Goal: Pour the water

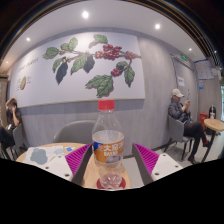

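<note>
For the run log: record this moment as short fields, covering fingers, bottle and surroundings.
fingers: gripper open, pink pads either side
bottle: clear plastic bottle upright between the fingers, white cap, orange label; contact not clear
support: pale table
backdrop: wall mural of leaves and red berries
people: seated person beyond the fingers, another person at the opposite side

- A light table (160,168) with a white top sits under everything.
- A wooden tray (92,176) lies on the table.
- A clear cup (111,179) stands on the tray.
- Something blue and flat (38,156) lies on the table too.
</note>
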### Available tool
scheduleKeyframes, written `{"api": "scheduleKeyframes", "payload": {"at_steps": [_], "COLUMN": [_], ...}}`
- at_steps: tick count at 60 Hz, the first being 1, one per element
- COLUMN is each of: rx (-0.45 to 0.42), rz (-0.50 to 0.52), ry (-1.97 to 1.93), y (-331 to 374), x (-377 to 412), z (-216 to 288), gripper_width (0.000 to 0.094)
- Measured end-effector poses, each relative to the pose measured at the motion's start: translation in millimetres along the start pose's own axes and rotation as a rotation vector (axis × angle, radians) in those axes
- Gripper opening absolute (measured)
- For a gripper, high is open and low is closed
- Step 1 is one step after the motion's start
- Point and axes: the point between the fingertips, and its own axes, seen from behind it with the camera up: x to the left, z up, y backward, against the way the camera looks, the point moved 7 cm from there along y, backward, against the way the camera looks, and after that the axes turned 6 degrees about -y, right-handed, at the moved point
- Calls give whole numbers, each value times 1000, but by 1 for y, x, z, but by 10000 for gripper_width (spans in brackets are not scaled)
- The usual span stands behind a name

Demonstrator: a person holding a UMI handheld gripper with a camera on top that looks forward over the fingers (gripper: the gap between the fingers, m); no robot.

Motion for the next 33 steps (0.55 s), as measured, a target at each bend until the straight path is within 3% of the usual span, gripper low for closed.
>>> {"api": "scheduleKeyframes", "payload": {"at_steps": [16, 33], "rx": [32, 87], "rz": [42, 185], "ry": [23, -122], "y": [127, 259], "x": [2, 51], "z": [-5, -43], "gripper_width": [852, 850]}}
